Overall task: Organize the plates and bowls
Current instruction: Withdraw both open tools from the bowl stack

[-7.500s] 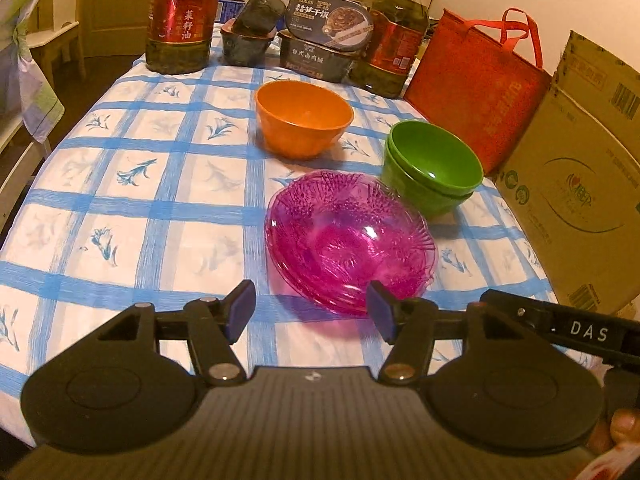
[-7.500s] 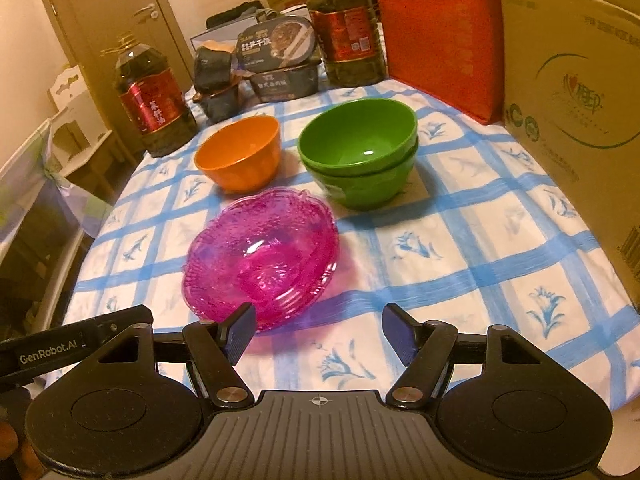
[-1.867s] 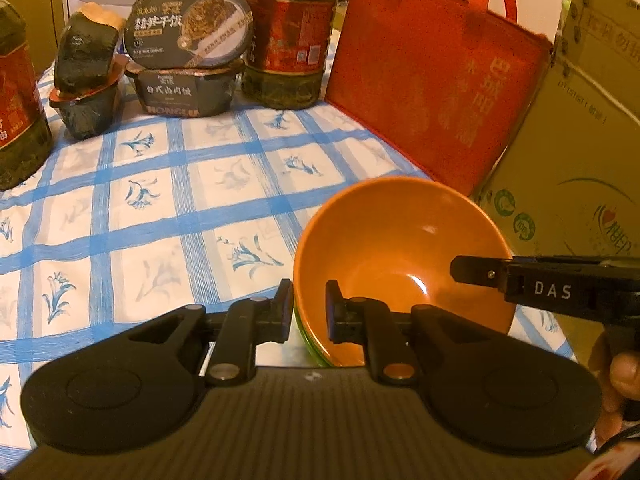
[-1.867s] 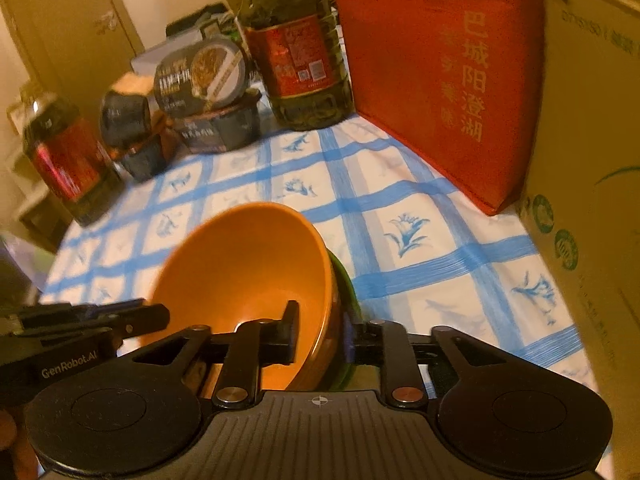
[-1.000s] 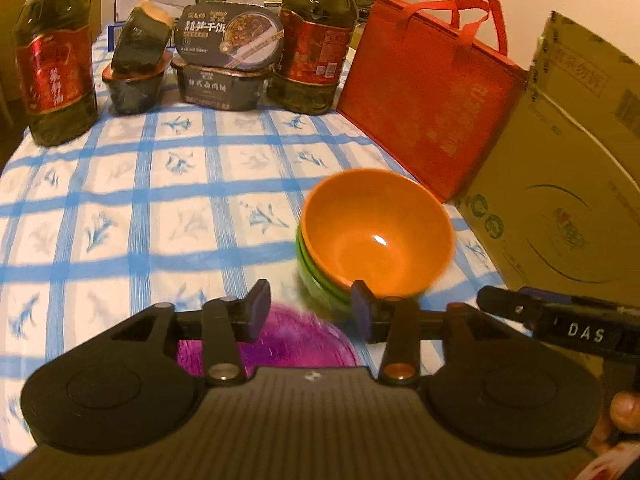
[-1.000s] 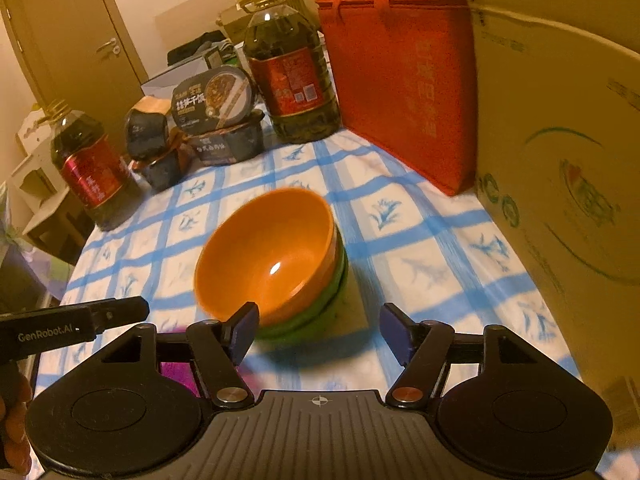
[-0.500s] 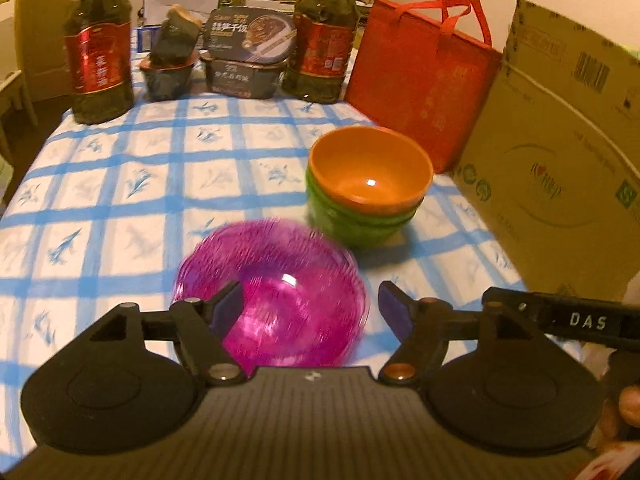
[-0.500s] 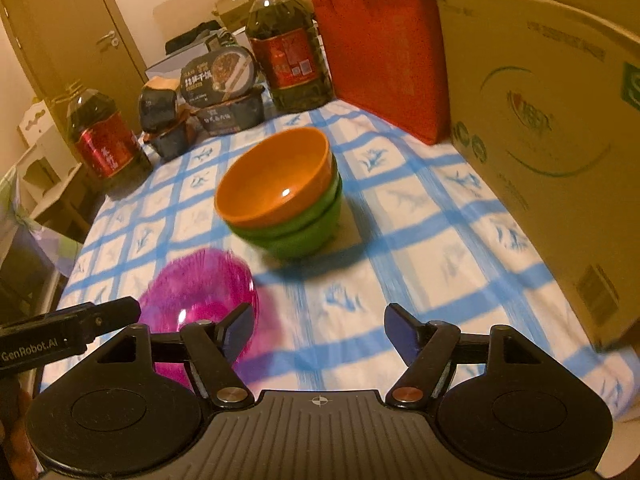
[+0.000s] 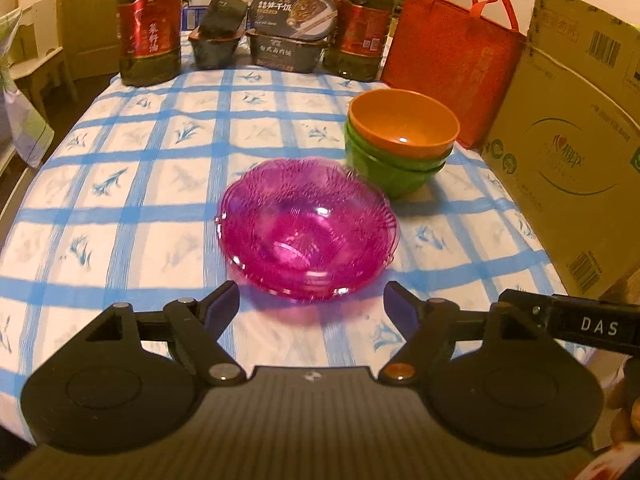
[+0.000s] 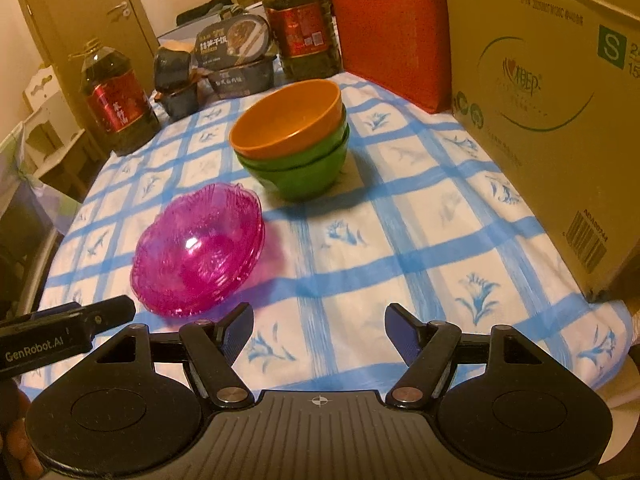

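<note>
An orange bowl sits nested on top of stacked green bowls toward the right of the checked table. In front of that stack lies a pile of pink glass plates. My left gripper hovers just short of the pink plates' near rim; its jaws are opening and nothing is between them. My right gripper stands open over bare cloth to the right of the plates, holding nothing.
At the table's far end stand two oil bottles and dark food tubs. A red bag and a large cardboard box wall off the right side. The blue-checked cloth covers the table.
Both grippers have drawn back from the bowl stack, so the pink plates have come into view. The left jaws have spread much wider.
</note>
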`<state>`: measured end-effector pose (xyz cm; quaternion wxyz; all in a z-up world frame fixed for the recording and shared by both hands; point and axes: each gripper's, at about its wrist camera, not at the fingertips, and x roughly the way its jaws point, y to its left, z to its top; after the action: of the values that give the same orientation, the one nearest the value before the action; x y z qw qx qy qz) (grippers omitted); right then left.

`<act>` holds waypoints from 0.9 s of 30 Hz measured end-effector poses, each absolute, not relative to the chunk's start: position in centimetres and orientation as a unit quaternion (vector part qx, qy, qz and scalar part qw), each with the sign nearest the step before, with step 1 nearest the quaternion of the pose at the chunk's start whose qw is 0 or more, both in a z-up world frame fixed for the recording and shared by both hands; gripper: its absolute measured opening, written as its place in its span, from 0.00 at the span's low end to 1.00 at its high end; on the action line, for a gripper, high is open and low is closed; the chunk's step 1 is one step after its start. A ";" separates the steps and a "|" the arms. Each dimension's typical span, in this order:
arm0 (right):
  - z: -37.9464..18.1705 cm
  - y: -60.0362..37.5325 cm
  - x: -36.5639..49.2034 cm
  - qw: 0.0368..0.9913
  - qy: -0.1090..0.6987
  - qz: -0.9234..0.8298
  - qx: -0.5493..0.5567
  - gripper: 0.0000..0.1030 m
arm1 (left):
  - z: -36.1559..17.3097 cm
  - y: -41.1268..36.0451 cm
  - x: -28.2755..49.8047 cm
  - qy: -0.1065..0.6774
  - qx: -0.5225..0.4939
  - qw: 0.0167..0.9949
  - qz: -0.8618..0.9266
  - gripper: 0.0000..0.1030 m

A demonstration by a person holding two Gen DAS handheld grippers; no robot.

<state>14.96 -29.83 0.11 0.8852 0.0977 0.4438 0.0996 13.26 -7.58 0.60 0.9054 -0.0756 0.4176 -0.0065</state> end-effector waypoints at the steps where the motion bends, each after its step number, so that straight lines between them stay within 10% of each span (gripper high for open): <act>1: 0.0 -29.8 14.9 0.885 0.445 0.100 0.097 0.70 | 0.5 -7.4 13.1 0.421 -0.080 0.904 -0.007 0.75; 27: 0.0 -30.9 17.2 0.879 0.453 0.088 0.120 0.70 | 1.2 -6.9 17.1 0.425 -0.108 0.897 -0.052 0.80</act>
<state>17.24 -30.86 -0.04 0.8788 0.1205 0.4531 0.0884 17.12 -6.91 1.19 0.8969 -0.1084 0.4255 -0.0523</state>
